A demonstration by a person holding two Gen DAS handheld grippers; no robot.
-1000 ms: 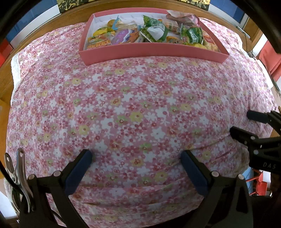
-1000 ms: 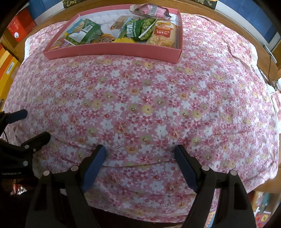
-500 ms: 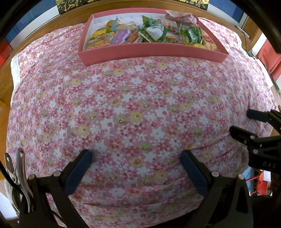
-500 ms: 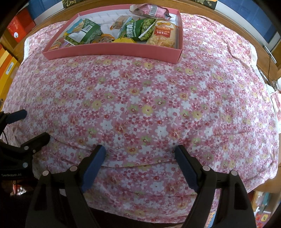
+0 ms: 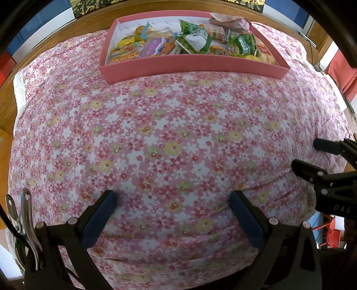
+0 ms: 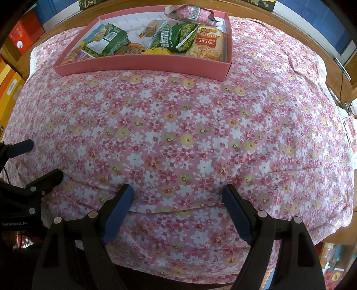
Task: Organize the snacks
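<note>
A shallow pink box (image 5: 191, 65) stands at the far side of the table, filled with several snack packets: green bags (image 5: 196, 40), a purple and orange packet (image 5: 156, 45), yellow ones. It also shows in the right wrist view (image 6: 142, 64), with a green bag (image 6: 111, 39), an orange cracker pack (image 6: 207, 44) and a pink packet (image 6: 191, 13) lying on the far rim. My left gripper (image 5: 173, 196) is open and empty over the near table edge. My right gripper (image 6: 178, 189) is open and empty beside it, far from the box.
A pink flowered cloth (image 5: 169, 133) covers the whole table. A wooden rim (image 6: 256, 13) runs behind the box. Red and yellow boxes (image 6: 22, 31) stand at the far left. A metal clip (image 5: 20, 216) hangs at the left edge.
</note>
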